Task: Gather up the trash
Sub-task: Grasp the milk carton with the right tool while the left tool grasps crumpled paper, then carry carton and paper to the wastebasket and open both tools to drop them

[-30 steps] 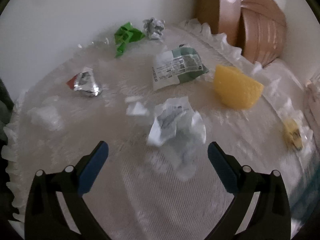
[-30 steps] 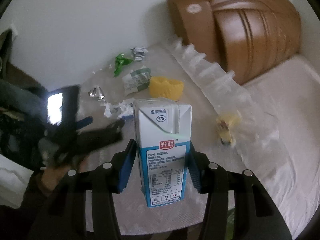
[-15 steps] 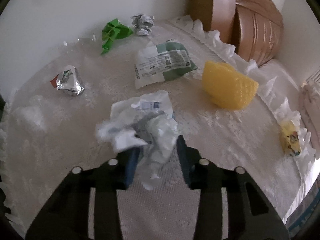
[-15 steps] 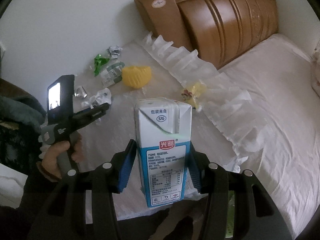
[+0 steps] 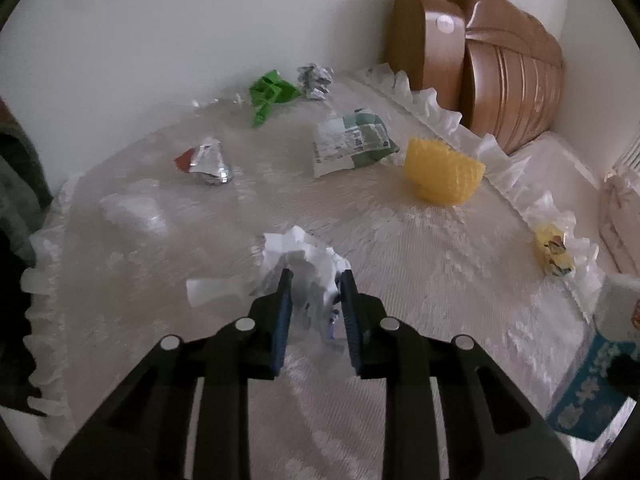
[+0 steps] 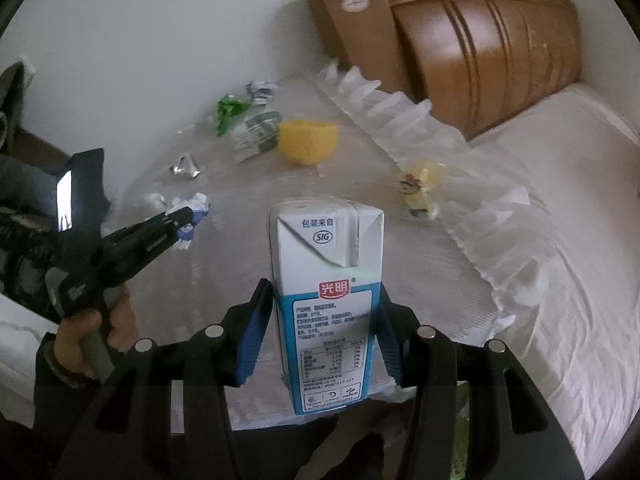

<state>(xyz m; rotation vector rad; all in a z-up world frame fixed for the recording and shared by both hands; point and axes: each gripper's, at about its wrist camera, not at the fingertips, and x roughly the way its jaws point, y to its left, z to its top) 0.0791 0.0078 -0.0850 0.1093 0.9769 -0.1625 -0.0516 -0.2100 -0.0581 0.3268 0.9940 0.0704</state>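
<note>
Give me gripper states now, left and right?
Left gripper: closed on the crumpled white paper.
Right gripper: closed on the milk carton, carton upright.

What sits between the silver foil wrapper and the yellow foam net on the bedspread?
In the left wrist view, the green-and-white packet lies between the silver foil wrapper and the yellow foam net, nearer the net.

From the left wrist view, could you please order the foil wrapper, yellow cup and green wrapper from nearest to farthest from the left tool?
1. Foil wrapper, ahead to the left.
2. Yellow cup, ahead to the right, only slightly farther.
3. Green wrapper, far back by the wall.
</note>
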